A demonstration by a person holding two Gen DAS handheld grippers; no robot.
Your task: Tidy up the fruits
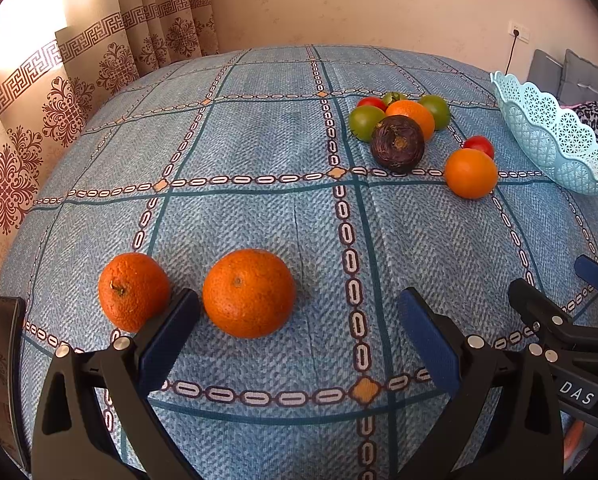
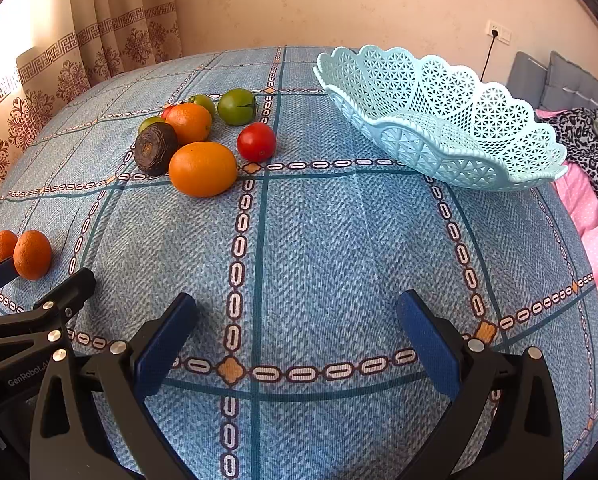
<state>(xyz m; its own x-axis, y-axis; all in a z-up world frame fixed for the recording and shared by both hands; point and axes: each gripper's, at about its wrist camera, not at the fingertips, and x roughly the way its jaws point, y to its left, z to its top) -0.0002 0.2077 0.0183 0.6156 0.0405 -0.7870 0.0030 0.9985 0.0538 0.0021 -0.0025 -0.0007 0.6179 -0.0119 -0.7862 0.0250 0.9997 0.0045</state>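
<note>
Left gripper jaws apart beside rough orange, nothing held; right gripper apart, idle. Basket empty. Next: straddle orange, clamp.

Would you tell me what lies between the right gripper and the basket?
Only bare tablecloth, seen in the right wrist view; the right gripper stands open, short of the basket.

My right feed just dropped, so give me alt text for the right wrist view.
The open right gripper hovers over a blue patterned tablecloth, holding nothing. Ahead left lies a cluster of oranges, tomatoes and a dark fruit; ahead right stands an empty pale-blue lattice basket.
</note>
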